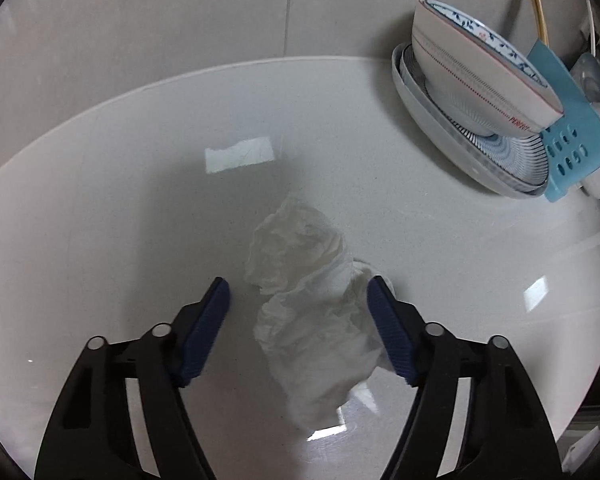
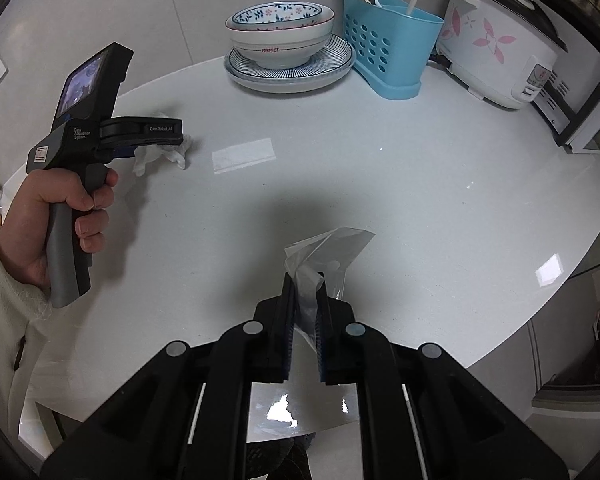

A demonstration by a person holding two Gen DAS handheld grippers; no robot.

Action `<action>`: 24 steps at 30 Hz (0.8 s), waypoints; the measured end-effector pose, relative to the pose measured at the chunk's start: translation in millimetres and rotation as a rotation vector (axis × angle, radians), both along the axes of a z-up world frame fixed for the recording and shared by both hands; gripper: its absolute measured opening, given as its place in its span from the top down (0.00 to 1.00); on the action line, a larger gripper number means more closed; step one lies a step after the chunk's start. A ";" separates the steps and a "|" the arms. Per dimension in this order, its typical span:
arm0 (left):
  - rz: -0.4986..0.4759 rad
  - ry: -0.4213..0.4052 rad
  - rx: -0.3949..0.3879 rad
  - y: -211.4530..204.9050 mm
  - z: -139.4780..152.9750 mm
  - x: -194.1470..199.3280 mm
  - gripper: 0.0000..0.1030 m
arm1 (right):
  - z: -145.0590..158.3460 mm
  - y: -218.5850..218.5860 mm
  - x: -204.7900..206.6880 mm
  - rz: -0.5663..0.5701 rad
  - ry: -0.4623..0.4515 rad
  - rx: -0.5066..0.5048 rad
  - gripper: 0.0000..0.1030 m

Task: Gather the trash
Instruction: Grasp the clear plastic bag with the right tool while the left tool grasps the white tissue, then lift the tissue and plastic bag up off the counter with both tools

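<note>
A crumpled white tissue (image 1: 308,292) lies on the round white table (image 1: 100,208). My left gripper (image 1: 300,292) is open, its blue-padded fingers on either side of the tissue, not closed on it. In the right wrist view the left gripper (image 2: 172,144) sits over the same tissue (image 2: 160,156) at the table's left. My right gripper (image 2: 304,284) is shut on a clear plastic wrapper (image 2: 328,248) and holds it above the near side of the table.
Stacked bowls on plates (image 2: 284,48) stand at the table's far side, beside a blue utensil holder (image 2: 388,44) and a white rice cooker (image 2: 496,40). A microwave (image 2: 592,92) is at the far right. The table's edge (image 2: 500,344) curves near right.
</note>
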State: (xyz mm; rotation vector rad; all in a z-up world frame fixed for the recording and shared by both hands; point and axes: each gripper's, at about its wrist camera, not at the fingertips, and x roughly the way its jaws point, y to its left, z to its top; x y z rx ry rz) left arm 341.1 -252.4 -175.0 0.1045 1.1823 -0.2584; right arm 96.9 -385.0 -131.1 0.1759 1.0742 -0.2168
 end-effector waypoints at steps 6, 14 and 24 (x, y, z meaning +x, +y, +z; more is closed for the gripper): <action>-0.003 -0.009 0.085 0.8 -0.2 -8.4 0.96 | 3.4 4.9 3.7 0.016 -0.017 0.018 0.92; -0.024 -0.025 0.057 26.1 17.9 -25.9 0.97 | 13.9 19.5 8.4 0.050 -0.047 0.030 0.92; -0.009 -0.058 -0.030 64.3 61.8 -79.9 0.97 | 28.9 31.7 9.2 0.081 -0.092 0.051 0.92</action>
